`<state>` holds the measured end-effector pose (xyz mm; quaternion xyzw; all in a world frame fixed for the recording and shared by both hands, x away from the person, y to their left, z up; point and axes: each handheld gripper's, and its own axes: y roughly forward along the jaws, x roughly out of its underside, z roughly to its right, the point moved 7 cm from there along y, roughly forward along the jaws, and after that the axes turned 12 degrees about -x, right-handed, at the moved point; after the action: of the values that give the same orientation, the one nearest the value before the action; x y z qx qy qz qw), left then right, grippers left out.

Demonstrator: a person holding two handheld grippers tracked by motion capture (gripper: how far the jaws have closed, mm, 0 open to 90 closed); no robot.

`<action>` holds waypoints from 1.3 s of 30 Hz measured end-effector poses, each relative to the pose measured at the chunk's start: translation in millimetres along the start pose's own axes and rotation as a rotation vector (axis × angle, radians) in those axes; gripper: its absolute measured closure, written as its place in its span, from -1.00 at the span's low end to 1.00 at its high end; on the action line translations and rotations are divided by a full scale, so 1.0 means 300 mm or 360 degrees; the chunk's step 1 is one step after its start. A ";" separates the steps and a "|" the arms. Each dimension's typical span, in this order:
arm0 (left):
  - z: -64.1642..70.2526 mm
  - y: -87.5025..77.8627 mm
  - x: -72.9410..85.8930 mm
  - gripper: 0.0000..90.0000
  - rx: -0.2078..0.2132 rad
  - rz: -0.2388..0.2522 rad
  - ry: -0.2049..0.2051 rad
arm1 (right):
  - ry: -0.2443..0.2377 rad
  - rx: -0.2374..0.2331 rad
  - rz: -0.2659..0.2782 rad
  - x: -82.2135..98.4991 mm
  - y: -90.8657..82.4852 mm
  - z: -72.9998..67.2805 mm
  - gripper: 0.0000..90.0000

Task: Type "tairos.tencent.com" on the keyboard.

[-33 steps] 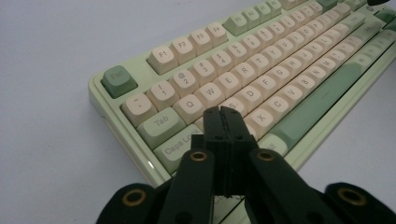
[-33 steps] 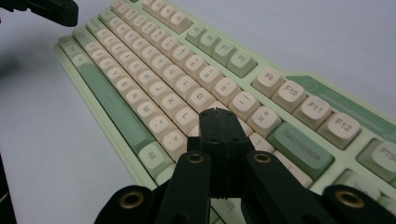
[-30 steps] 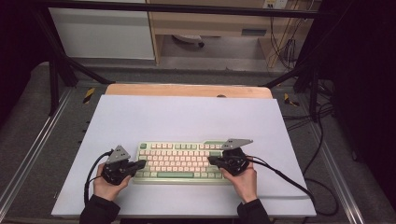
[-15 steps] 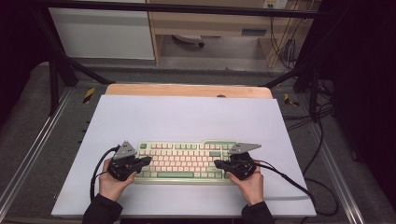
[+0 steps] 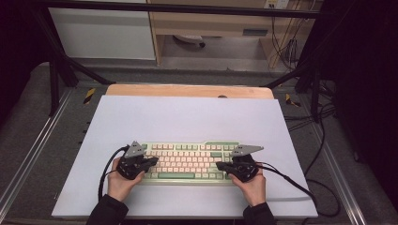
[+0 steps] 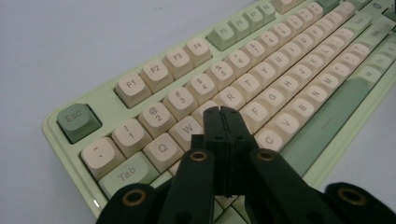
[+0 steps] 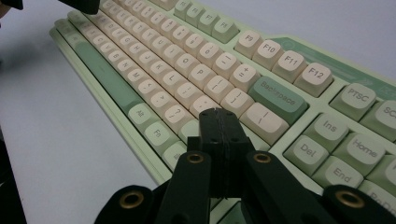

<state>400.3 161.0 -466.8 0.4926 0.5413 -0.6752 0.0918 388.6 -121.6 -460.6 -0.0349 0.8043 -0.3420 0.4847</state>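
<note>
A pale green keyboard (image 5: 187, 161) with cream keys lies on the white mat, near its front edge. My left gripper (image 5: 152, 162) points right over the keyboard's left end. In the left gripper view its black jaws are pressed together, gripper (image 6: 223, 112), just above the letter keys beside W, with nothing between them. My right gripper (image 5: 219, 165) points left over the keyboard's right part. Its jaws are also closed and empty, gripper (image 7: 217, 114), hovering over the keys below Backspace (image 7: 278, 98). Whether either tip touches a key I cannot tell.
The white mat (image 5: 187, 117) covers a wooden table (image 5: 187, 90) inside a metal frame. Each gripper trails a black cable; the right one (image 5: 291, 180) runs off toward the mat's right edge. More cables hang at the back right.
My left gripper has slid to the right, further over the keyboard's left end. The right gripper has barely shifted. Both stay shut.
</note>
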 end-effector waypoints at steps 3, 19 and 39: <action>-0.002 0.007 0.005 1.00 -0.0013 -0.0002 0.0011 | -0.0002 -0.0009 -0.0002 0.002 0.007 0.001 1.00; 0.013 0.025 0.020 1.00 -0.0013 -0.0022 0.0044 | -0.0008 -0.0009 -0.0012 0.005 0.009 0.001 1.00; 0.007 -0.044 0.022 1.00 0.0018 0.0034 0.0022 | -0.0008 -0.0016 0.0015 -0.005 -0.001 -0.005 1.00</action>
<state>387.2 167.3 -463.6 0.5035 0.5328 -0.6738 0.0926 388.1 -120.6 -458.9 -0.0345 0.8049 -0.3356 0.4882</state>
